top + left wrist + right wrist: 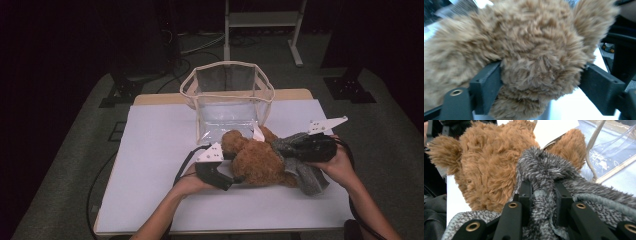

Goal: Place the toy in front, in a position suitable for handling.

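My right gripper (541,195) has its jaws pinched tight on a fold of the grey scarf (564,177), which wraps the bear (489,165) at the neck. In the high view that gripper (295,145) sits at the bear's right side, the scarf (307,175) trailing down toward the table edge. My left gripper (541,82) has its jaws spread, one on each side of a tuft of the bear's fur (536,62); the left jaw touches the pile, but I judge that they do not clamp it. From above, this gripper (231,167) lies against the bear's left side.

The bear (257,160) lies on the white sheet (150,150), just in front of the clear bag (227,95), which stands open and holds nothing that I can see. I judge the work to be about halfway: the bear is gathered and the scarf gripped, but lifting the toy into the bag is still to do
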Tool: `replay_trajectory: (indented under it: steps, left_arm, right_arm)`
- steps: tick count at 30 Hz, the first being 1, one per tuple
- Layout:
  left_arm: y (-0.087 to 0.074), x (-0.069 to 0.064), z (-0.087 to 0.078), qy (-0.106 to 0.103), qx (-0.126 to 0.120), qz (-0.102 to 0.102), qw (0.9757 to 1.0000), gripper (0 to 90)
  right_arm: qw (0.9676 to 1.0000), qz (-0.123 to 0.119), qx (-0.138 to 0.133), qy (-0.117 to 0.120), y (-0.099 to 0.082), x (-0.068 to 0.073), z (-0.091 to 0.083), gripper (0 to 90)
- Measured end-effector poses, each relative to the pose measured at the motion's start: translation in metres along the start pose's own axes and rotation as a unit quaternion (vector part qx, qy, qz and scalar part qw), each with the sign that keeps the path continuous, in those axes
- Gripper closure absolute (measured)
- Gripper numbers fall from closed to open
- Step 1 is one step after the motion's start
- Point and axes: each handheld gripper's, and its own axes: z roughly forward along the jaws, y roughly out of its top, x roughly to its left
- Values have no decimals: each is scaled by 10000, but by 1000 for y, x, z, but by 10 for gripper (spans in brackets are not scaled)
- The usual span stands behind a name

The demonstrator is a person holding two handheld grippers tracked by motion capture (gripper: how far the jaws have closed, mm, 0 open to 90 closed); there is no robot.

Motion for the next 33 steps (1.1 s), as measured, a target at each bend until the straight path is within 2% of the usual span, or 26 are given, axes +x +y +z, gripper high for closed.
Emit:
replay_trajectory:
  steps: [2, 5, 8, 10, 12, 14, 20, 27, 30, 33]
  left_arm:
    - [0, -1, 4, 68, -37, 42, 10000, 146]
    - [3, 0, 7, 121, -133, 0, 9998, 146]
    - [4, -1, 7, 169, -149, 122, 9997, 262]
    - [5, -2, 6, 240, -184, 236, 9993, 359]
    - [6, -4, 4, 281, -233, 390, 9986, 419]
    - [9, -4, 2, 243, -298, 382, 9985, 458]
    - [23, -6, -12, 244, -252, 533, 9980, 473]
    - [41, -10, -39, 275, -105, 749, 9968, 494]
    - [43, -9, -47, 277, 6, 746, 9968, 494]
    - [32, -4, -49, 347, 93, 602, 9975, 483]
  right_arm:
    - [10000, 5, 12, -1, 0, 0, 0, 718]
    - [10000, 47, 33, 42, 0, -1, 0, 718]
    - [9998, 86, 44, 177, -2, 0, 3, 720]
    - [9997, 103, 38, 232, -2, 2, 5, 721]
    - [9996, 93, 60, 269, -2, 3, 6, 722]
    - [9995, 91, 75, 309, 0, 4, 8, 721]
    - [9988, 87, -30, 478, 6, 10, 12, 722]
    - [9953, 177, -232, 922, 15, 18, 26, 729]
    - [9938, 135, -243, 1074, 22, 23, 36, 731]
    - [9949, 52, -129, 996, 25, 26, 41, 730]
